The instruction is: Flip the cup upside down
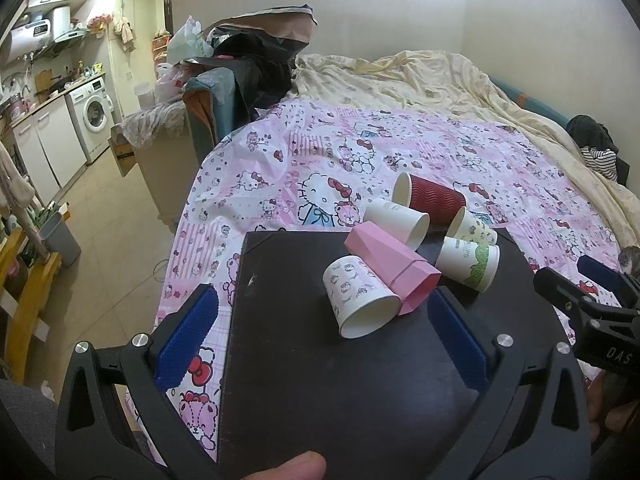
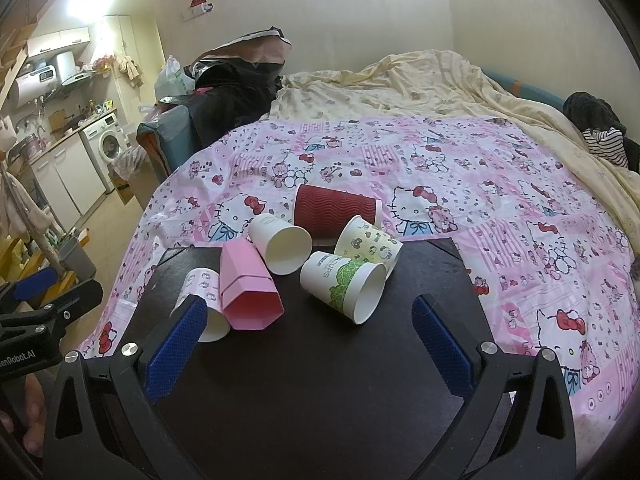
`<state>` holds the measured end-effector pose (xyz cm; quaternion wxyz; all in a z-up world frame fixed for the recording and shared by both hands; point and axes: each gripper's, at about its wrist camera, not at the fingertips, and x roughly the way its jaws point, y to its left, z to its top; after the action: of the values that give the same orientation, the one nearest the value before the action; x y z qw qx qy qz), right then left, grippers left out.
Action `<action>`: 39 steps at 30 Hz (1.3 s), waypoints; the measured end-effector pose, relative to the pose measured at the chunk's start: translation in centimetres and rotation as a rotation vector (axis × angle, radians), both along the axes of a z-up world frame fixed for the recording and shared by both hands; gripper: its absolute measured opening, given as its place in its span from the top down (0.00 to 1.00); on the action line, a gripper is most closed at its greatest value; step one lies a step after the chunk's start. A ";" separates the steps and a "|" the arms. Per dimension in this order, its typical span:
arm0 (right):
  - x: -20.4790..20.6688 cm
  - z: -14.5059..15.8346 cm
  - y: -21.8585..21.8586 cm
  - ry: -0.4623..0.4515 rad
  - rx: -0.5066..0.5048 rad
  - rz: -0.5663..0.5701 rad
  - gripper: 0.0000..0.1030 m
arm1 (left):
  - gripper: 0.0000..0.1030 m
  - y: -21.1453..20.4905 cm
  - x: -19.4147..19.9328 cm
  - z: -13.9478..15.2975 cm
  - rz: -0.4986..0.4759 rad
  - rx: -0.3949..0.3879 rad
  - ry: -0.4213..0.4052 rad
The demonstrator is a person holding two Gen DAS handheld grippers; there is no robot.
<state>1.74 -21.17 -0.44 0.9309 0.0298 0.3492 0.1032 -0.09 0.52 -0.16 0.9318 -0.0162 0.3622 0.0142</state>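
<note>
**Six cups down on my black board**

My left claw [image 1: 320,328] is spread wide, empty; a patterned cup [image 1: 360,300] lies on its side between its fingers, at 12 o'clock. Next, at 1 o'clock, the pink cup [image 1: 394,270]. My right claw [image 2: 308,340] gapes too, the green-leaf cup [image 2: 346,286] at 12.

a small one-room home: a bed [image 1: 440,80] with a cartoon-print cover [image 2: 460,184] shares the space with a kitchen counter [image 1: 48,108], a washing machine [image 1: 93,114] and a wall-mounted water heater [image 2: 28,84].
</note>
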 end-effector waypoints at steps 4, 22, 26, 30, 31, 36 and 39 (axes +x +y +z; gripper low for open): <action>0.0 0.0 0.0 0.000 0.000 0.000 0.00 | 0.00 0.1 0.0 -0.1 0.000 0.000 0.000; 0.0 -0.2 0.3 0.006 -0.001 0.001 0.00 | 0.00 0.2 0.0 -0.1 0.001 -0.003 0.001; 0.0 -0.2 0.3 0.008 0.001 0.002 0.00 | 0.00 0.4 0.0 -0.3 0.003 -0.003 0.002; 0.0 -0.2 0.4 0.008 0.000 0.003 0.00 | 0.00 0.6 0.0 -0.4 0.005 -0.001 0.002; 0.0 -0.2 0.4 0.008 0.000 0.004 0.00 | 0.00 0.6 0.0 -0.4 0.004 -0.002 0.002; 0.0 -0.2 0.4 0.010 0.002 0.004 0.00 | 0.00 0.7 0.0 -0.4 0.002 -0.006 0.007; 0.2 0.0 0.4 0.033 0.002 0.016 0.00 | 0.00 0.8 0.3 -0.7 -0.035 -0.039 0.039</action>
<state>1.92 -20.81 -0.46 0.9241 0.0296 0.3647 0.1103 0.23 1.37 -0.83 0.9242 -0.0276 0.3807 -0.0088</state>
